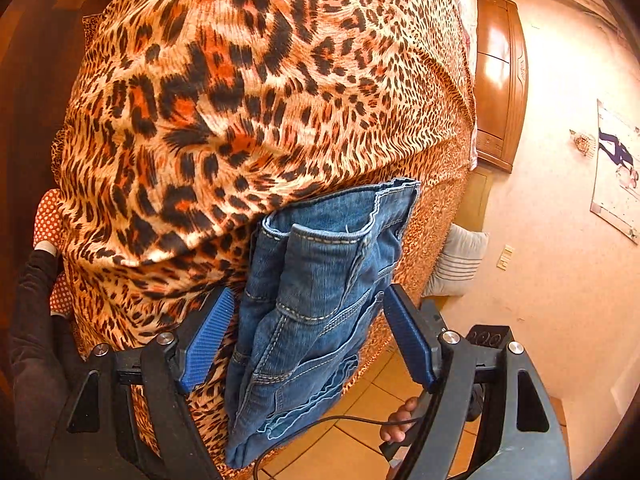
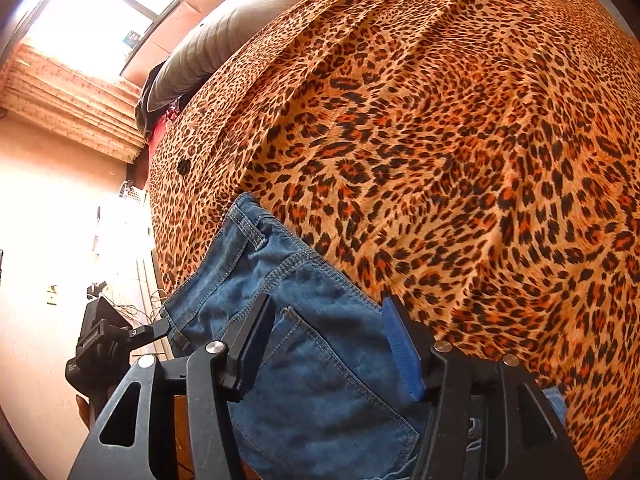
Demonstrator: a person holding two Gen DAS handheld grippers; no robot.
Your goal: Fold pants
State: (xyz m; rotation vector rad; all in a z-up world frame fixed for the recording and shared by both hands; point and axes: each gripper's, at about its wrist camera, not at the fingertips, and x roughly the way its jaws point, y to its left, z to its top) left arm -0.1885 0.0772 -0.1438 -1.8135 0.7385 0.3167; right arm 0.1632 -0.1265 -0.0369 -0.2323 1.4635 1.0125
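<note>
Blue denim pants (image 1: 316, 304) lie folded into a thick stack at the edge of a bed with a leopard-print cover (image 1: 248, 92). My left gripper (image 1: 308, 300) is open, its blue pads on either side of the stack's layered hems, not pressing them. In the right wrist view the pants (image 2: 320, 344) show a back pocket and waistband. My right gripper (image 2: 328, 312) is open just above the denim, with one finger (image 2: 256, 344) left of the pocket seam and the other at its right.
The leopard cover (image 2: 440, 120) fills most of both views. A grey pillow (image 2: 216, 44) lies at the bed's far end. A striped cushion (image 1: 460, 260) sits by the bed on a tiled floor (image 1: 340, 440). A wooden cabinet (image 1: 496, 80) stands against the wall.
</note>
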